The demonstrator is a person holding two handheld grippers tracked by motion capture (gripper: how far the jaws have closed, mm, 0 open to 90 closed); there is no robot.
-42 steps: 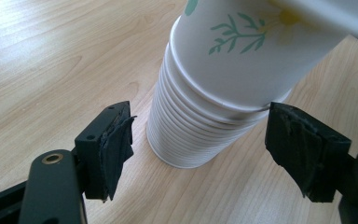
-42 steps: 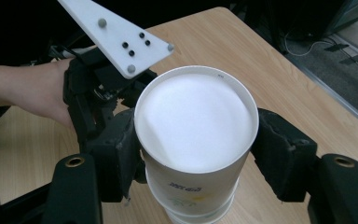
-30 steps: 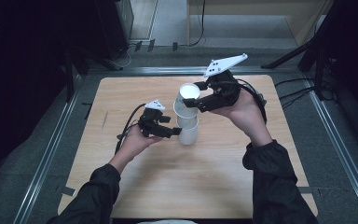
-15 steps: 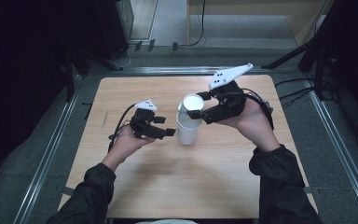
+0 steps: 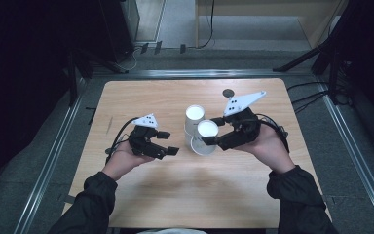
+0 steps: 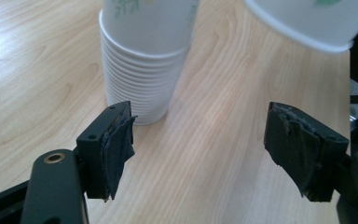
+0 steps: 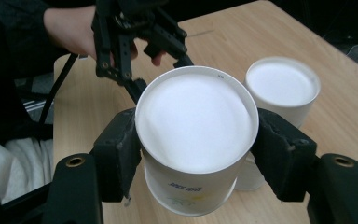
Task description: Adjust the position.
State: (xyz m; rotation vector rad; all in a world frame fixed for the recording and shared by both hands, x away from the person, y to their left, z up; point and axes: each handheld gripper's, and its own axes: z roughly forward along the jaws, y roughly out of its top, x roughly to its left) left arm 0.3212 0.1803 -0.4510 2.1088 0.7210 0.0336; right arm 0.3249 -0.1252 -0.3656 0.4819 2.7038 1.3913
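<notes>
A single paper cup [image 7: 196, 140] is pinched upright between the pads of the right gripper [image 5: 214, 138], just beside the cup stack [image 5: 193, 122] on the table [image 5: 151, 195]. The left gripper [image 5: 168, 143] is held spread and empty, left of both.

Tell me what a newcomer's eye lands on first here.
The white paper cup clamped in the right gripper near the table's middle. Just behind it stands the cup stack, upright on the wood. To the left, the left gripper hangs open, with nothing between its fingers.
</notes>
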